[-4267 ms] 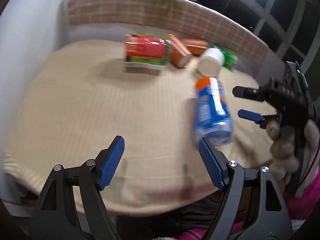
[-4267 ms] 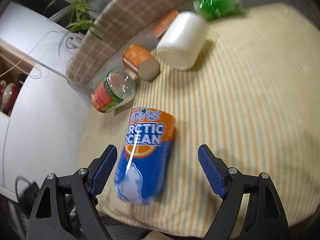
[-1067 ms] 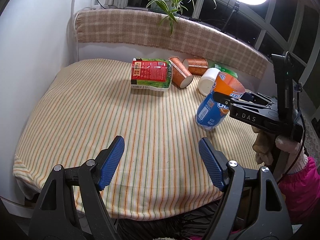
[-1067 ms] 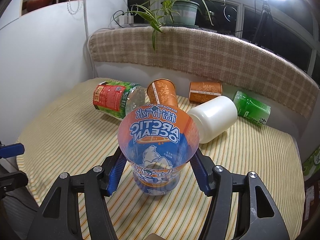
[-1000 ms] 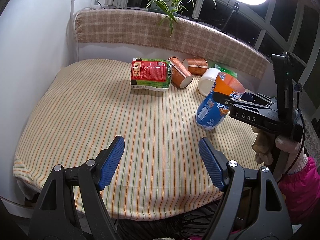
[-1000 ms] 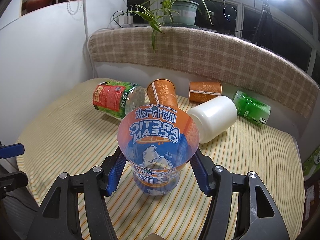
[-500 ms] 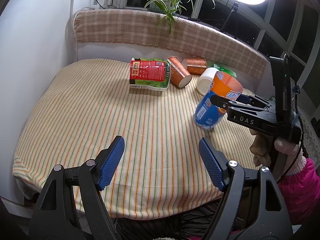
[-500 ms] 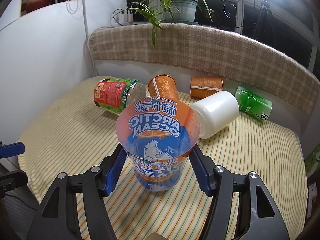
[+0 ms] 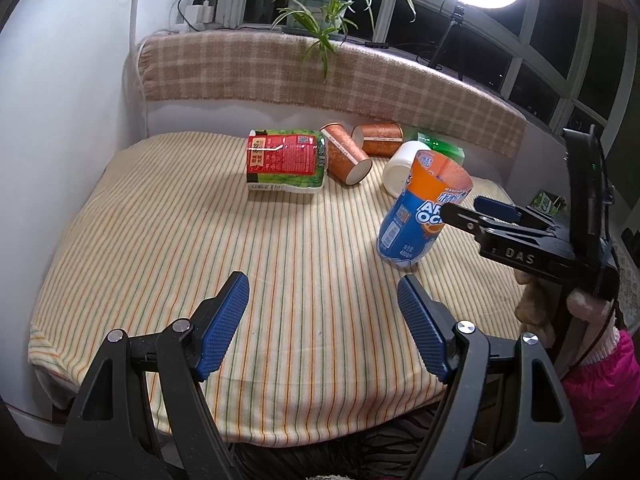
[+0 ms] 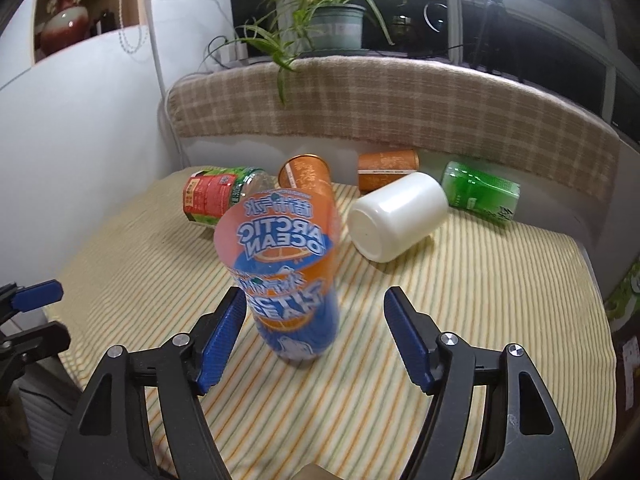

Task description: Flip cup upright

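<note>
The blue and orange Arctic Ocean cup stands mouth up on the striped cloth, leaning a little; it also shows in the left wrist view. My right gripper is open, its blue pads on either side of the cup's lower half with gaps to the cup. In the left wrist view the right gripper reaches the cup from the right. My left gripper is open and empty over the table's front, well left of the cup.
Lying on the cloth behind the cup are a red and green bottle, two orange paper cups, a white jar and a green carton. A plaid backrest and a white wall bound the table.
The right gripper has opened and let go of the cup, which now stands on the cloth. It has pulled back slightly. The left gripper has barely moved.
</note>
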